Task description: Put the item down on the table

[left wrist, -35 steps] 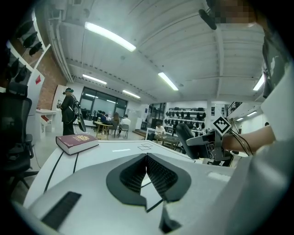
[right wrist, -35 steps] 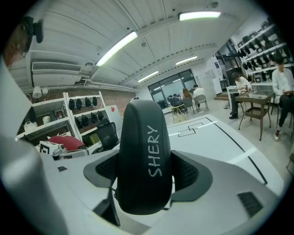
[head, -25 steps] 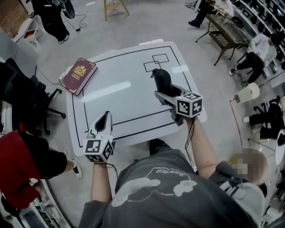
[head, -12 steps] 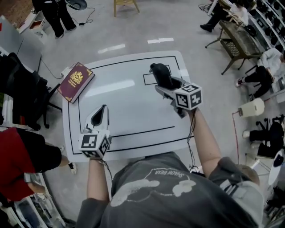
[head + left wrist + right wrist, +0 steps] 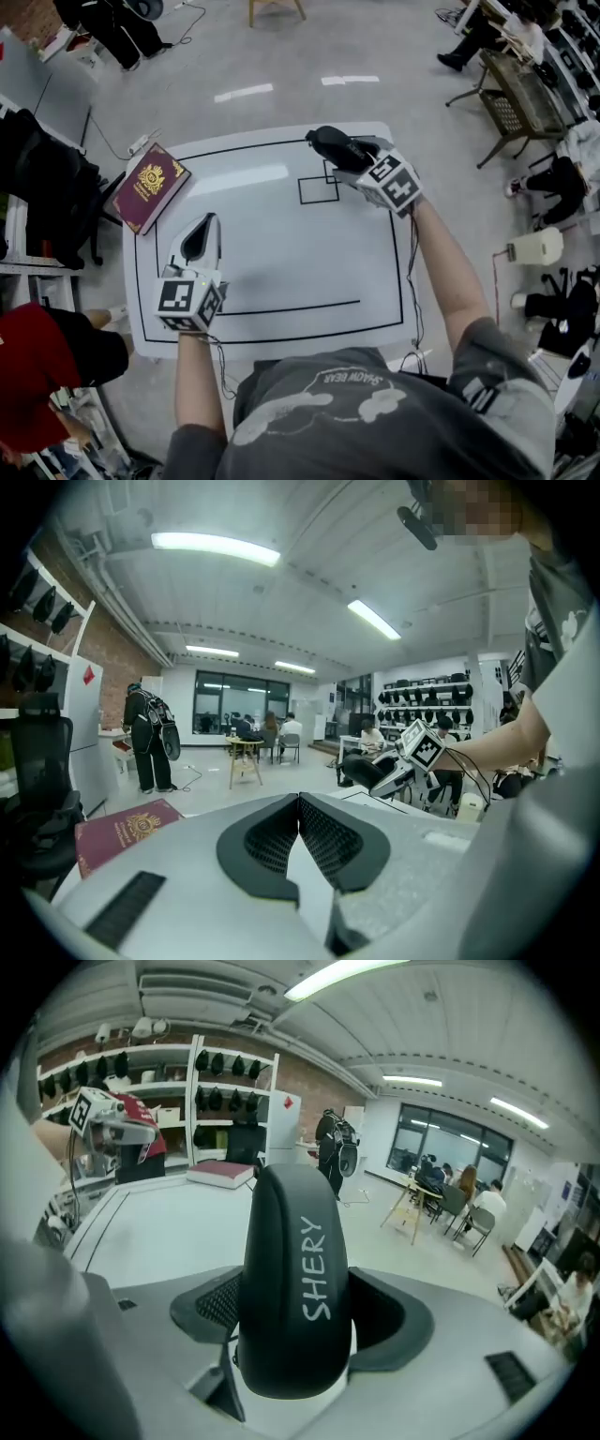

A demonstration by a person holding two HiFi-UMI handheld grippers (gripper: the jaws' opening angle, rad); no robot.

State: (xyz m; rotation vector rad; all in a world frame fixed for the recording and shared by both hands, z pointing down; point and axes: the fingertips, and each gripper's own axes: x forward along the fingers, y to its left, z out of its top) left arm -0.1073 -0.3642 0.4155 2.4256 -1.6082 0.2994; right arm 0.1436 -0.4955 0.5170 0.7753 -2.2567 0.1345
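Right tongs (image 5: pixel 354 156) carried farther out, grasping black SHERY-lettered case (image 5: pixel 328 145); left tongs (image 5: pixel 205 225) clenched.

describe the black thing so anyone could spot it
On the white table, look to the far right, by the small drawn rectangle. The right gripper holds a rounded black case lettered SHERY; the only other item is a flat maroon book.

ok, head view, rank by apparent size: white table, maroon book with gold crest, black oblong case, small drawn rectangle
1. white table
2. maroon book with gold crest
3. black oblong case and small drawn rectangle: look alike; case partly hidden by the right gripper, so unranked.
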